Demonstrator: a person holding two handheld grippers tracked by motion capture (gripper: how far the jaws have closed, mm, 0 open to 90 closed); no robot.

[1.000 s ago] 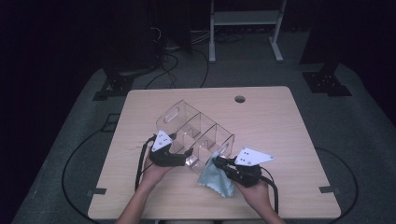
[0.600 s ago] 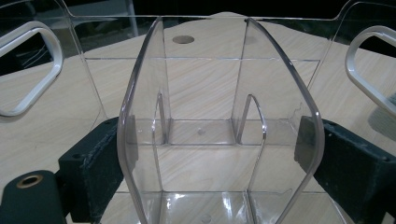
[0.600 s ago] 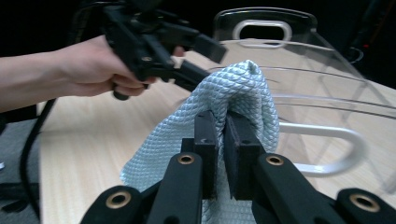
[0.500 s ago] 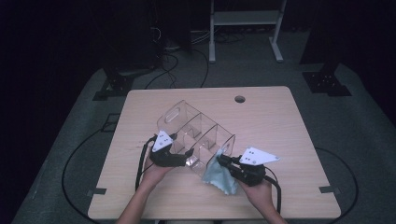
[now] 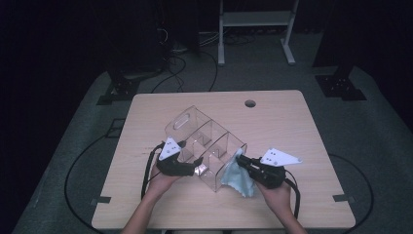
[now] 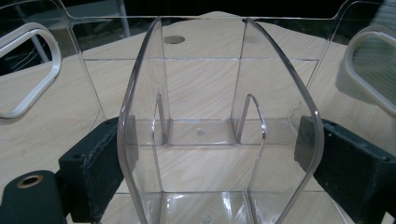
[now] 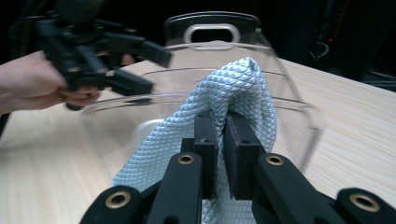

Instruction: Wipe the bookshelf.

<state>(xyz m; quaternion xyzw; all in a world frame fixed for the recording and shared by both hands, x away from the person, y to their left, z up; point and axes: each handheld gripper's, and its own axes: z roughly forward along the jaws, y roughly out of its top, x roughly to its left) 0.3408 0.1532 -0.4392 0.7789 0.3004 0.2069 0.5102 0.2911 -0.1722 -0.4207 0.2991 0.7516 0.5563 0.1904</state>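
Hands on both tools, and I start at the left: my left gripper [image 5: 195, 169] sits at the near-left end of the clear organizer [image 5: 204, 146]. In the left gripper view its 2 black jaws stand wide and clamp the outer walls of the organizer's curved end section [image 6: 219, 140], 1 pad pressed on each side. Through the plastic I see the upright dividers [image 6: 161, 126] and the pale wood of the worktop [image 5: 292, 126] beyond.

Centre now: the organizer rests on the worktop at a slant, its handle cut-out [image 5: 181, 121] at the far-left end, its low open end toward me.

Over to the right: my right gripper [image 5: 239, 161] has the light blue cloth [image 5: 237, 176]. In the right gripper view the jaws are pinched almost together with a fold of the quilted cloth [image 7: 233, 93] caught between them, the rest draping down around the jaws. The cloth's bunched top is up against the organizer's rounded near-right wall [image 7: 299, 121]. From above, the cloth hangs between that wall and my right hand [image 5: 275, 195], its lower edge trailing down to the worktop.
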